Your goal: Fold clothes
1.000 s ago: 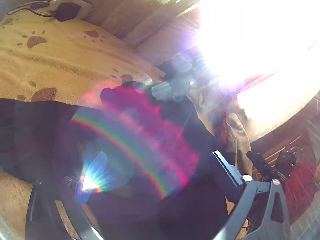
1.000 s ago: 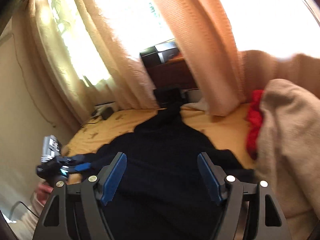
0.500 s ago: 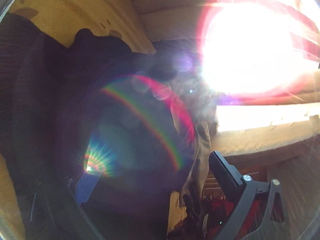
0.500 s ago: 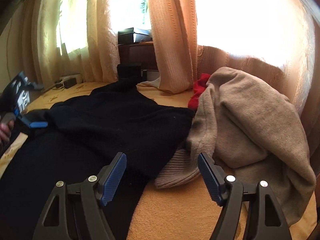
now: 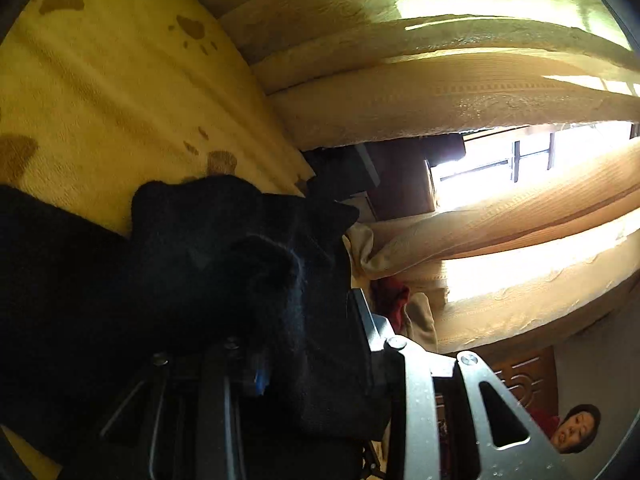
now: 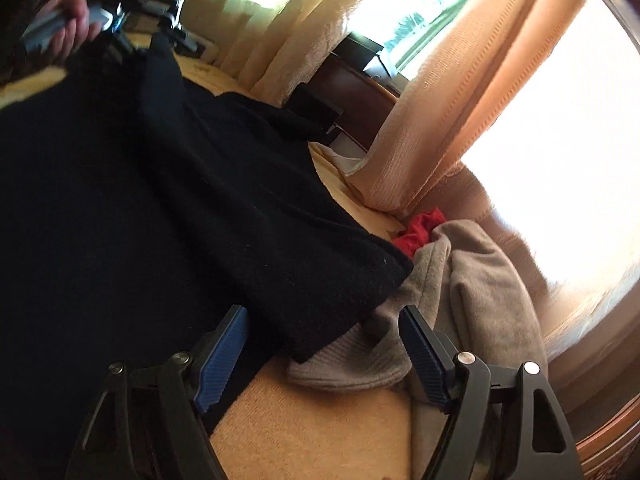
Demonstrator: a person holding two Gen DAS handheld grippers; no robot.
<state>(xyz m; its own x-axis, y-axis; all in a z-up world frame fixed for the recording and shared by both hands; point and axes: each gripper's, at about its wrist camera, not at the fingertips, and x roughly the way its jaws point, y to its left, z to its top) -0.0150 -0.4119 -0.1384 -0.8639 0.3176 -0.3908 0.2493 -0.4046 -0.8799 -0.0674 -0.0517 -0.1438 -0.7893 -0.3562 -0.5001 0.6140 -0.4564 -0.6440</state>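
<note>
A black knitted garment (image 6: pixel 180 200) lies spread over the yellow bed (image 6: pixel 320 420). In the left wrist view a fold of the same black garment (image 5: pixel 180 260) is bunched between the fingers of my left gripper (image 5: pixel 296 332), whose jaws are closing on it. Seen from the right wrist, the left gripper (image 6: pixel 132 8) holds the garment's far edge lifted at top left, in a person's hand (image 6: pixel 72 20). My right gripper (image 6: pixel 322 320) hangs open just above the garment's near corner, with nothing pinched.
A grey sweater (image 6: pixel 472 288) lies crumpled at the right, its ribbed cuff under the black corner. A red cloth (image 6: pixel 420 232) sits behind it. Curtains (image 6: pixel 420 120) and a dark cabinet (image 6: pixel 360 76) line the bed's far side. The sheet (image 5: pixel 100 80) has paw prints.
The left jaws have gone from wide open to closed on the black fabric, and that gripper rolled. The right gripper sank and rolled toward the garment's near corner and the grey sweater.
</note>
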